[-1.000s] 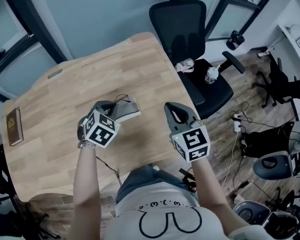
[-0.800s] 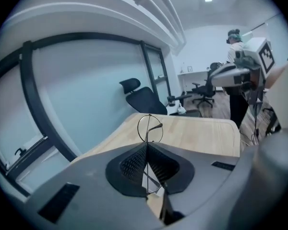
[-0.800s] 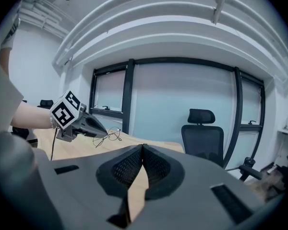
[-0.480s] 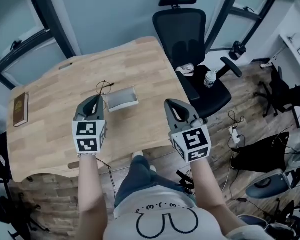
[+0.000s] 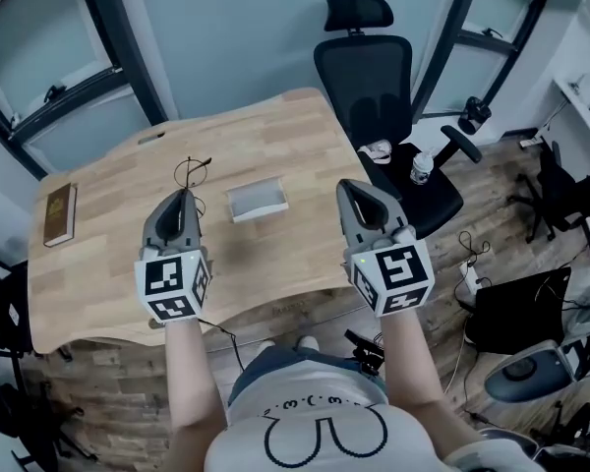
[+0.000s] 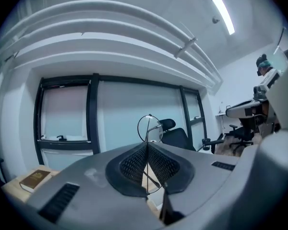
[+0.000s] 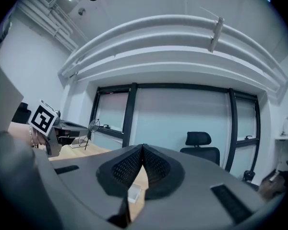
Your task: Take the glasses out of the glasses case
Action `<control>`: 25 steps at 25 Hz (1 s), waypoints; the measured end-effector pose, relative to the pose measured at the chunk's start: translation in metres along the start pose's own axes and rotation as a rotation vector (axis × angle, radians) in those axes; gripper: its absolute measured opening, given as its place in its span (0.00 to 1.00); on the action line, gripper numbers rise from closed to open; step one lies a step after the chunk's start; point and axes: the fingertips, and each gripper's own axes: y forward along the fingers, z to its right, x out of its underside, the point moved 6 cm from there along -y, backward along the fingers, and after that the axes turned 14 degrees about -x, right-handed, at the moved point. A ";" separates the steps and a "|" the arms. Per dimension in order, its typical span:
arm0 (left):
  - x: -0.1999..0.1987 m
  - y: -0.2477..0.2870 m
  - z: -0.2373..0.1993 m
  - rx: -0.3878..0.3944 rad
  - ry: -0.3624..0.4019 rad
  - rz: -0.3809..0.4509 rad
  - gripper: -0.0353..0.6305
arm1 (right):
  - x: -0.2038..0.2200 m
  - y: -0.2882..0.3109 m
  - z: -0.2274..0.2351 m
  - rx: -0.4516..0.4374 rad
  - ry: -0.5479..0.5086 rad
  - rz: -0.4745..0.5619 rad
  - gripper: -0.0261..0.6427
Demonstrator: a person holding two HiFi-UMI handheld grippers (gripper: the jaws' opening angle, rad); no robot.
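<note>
1. Wooden table (image 5: 275,136), light in colour, stands in front of the person, who holds both grippers above its near edge.
2. The left gripper (image 5: 185,196) has its jaws pressed together on the glasses (image 5: 191,172). In the left gripper view a thin wire part of the frame runs between the two dark pads, and one round lens stands up just above the tips.
3. The glasses have a thin dark wire frame with round lenses. They hang in the air at the tip of the left gripper, apart from the case and to its left in the head view.
4. The glasses case (image 5: 256,200), pale grey and rectangular, lies flat on the table between the two grippers and a little beyond them. Nothing touches it.
5. The right gripper (image 5: 351,186) has its jaws together, and nothing is between them. It is to the right of the case, over the table's edge.
6. A brown book (image 5: 59,214) lies near the left end of the table, well apart from the case.
7. A black office chair (image 5: 364,67) stands behind the table's far right corner, with a small bottle (image 5: 421,168) on its seat.
</note>
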 end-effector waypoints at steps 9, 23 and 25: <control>-0.032 -0.009 -0.040 0.005 0.006 0.139 0.08 | -0.042 0.021 -0.022 0.039 -0.054 0.068 0.11; -0.051 -0.008 -0.051 0.007 -0.022 0.233 0.08 | -0.059 0.021 -0.029 0.068 -0.087 0.074 0.11; -0.052 -0.008 -0.052 0.007 -0.015 0.234 0.08 | -0.059 0.022 -0.029 0.073 -0.089 0.069 0.11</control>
